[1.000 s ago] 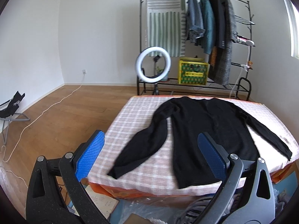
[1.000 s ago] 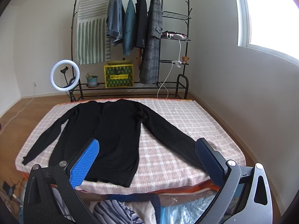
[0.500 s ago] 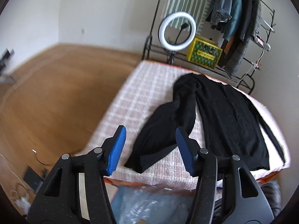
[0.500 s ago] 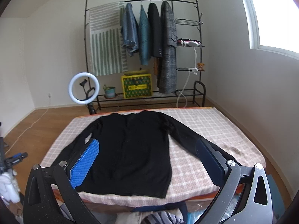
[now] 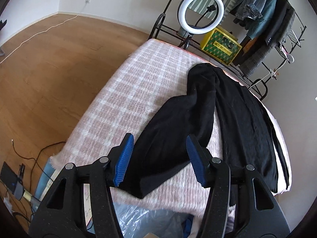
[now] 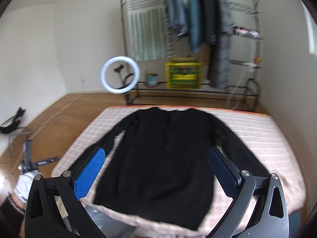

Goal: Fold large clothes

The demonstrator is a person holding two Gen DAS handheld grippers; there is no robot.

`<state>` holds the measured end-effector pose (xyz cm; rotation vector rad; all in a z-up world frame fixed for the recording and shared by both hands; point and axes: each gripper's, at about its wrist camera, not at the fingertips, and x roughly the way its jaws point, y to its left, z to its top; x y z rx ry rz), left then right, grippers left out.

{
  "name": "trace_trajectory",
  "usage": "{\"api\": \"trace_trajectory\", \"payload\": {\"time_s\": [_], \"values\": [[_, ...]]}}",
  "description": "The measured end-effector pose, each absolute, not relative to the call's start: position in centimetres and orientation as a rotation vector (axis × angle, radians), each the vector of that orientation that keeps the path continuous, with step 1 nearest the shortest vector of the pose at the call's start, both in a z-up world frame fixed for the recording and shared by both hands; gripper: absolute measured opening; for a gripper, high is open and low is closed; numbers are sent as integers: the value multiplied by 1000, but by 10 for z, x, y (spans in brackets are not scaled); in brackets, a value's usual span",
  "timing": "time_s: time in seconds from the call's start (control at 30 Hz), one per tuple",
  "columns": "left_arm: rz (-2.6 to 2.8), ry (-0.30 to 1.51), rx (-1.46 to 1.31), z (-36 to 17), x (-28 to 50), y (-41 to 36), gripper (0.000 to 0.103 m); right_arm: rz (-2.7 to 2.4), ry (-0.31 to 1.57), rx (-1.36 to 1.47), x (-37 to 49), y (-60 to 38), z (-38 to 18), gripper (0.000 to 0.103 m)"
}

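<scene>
A: Left wrist view — what do your jaws have there?

B: Nothing. My left gripper (image 5: 157,158) has its jaws parted, and the blue pads (image 5: 123,159) stand on either side of the cuff end of the black sweater's sleeve (image 5: 172,136). I cannot tell whether they touch the cloth.

A: And the sweater itself?

B: The black sweater (image 6: 164,150) lies spread flat on the bed with the pink checked blanket (image 5: 126,91), neckline toward the far edge, hem near my side. Both sleeves slant outward and down from the shoulders.

A: Your other side?

B: My right gripper (image 6: 156,170) is spread wide, wider than the left, and holds nothing. It hangs above the near hem, the body of the sweater showing between the two fingers. That view is blurred, so fine detail is lost.

A: What stands behind the bed?

B: A ring light (image 5: 201,10) on a stand just past the far edge, a yellow crate (image 5: 221,46) on the low shelf of a black clothes rack (image 6: 208,19) with jackets hanging, and a wooden floor (image 5: 49,63) to the left with a white cable running along it.
</scene>
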<state>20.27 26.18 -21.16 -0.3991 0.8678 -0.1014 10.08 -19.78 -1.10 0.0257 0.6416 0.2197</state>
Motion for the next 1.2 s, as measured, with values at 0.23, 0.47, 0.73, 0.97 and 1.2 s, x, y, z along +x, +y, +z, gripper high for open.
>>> {"api": "trace_trajectory", "payload": {"time_s": [0.23,0.47,0.73,0.97,1.2], "values": [[-96,918,-395,-238,240,251,57,415,781,108,222,-149,-41,85],[-65,942,-374,-260,255,246,57,516,899,93,322,-83,-86,72],[-60,968,-366,-284,266,241,44,558,1012,38,382,-16,-150,72],[-81,963,-316,-295,266,234,10,546,1046,-41,404,32,-181,72],[-135,916,-379,-292,259,233,0,479,1134,-71,442,63,-220,68]]}}
